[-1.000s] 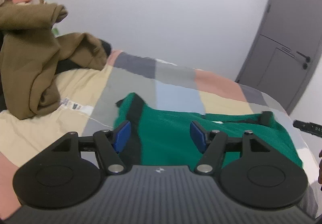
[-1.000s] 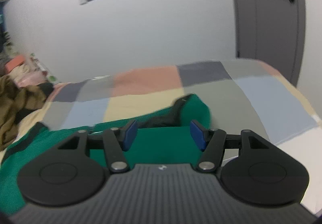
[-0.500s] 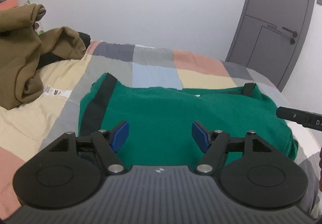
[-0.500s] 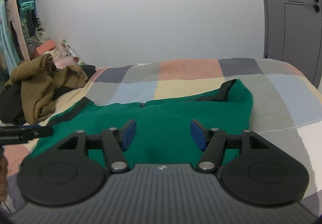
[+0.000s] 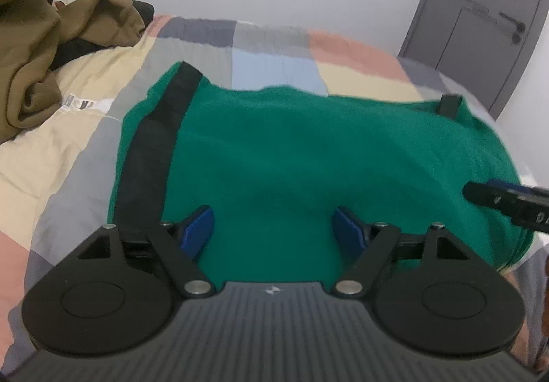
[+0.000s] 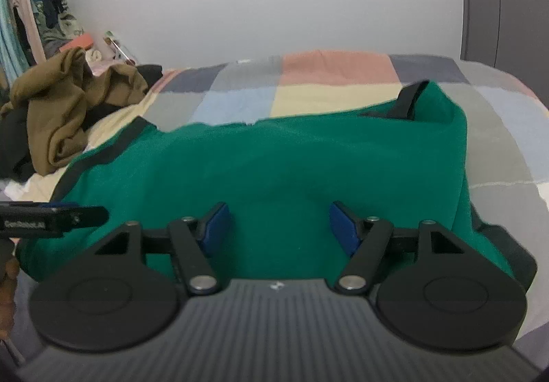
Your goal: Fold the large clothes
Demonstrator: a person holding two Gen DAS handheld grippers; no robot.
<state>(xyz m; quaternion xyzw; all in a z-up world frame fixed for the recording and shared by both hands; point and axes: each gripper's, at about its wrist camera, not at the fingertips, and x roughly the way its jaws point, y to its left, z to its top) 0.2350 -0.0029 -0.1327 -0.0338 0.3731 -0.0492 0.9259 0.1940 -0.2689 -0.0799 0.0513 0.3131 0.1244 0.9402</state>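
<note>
A green garment (image 5: 308, 155) with black bands lies folded into a wide rectangle on the checked bedspread (image 5: 274, 49); it also shows in the right wrist view (image 6: 291, 169). My left gripper (image 5: 274, 231) is open and empty, hovering just above the garment's near edge. My right gripper (image 6: 276, 224) is open and empty above the near edge too. The right gripper's finger (image 5: 507, 198) shows at the right of the left wrist view. The left gripper's finger (image 6: 51, 215) shows at the left of the right wrist view.
A heap of brown clothes (image 5: 41, 49) lies on the bed's far left, also in the right wrist view (image 6: 65, 107). A grey door (image 5: 480, 21) stands at the right. A white wall is behind the bed. Hanging clothes (image 6: 20, 21) are at the far left.
Both grippers have moved closer to the green garment and tilted down. The garment fills more of each view. Both stay open.
</note>
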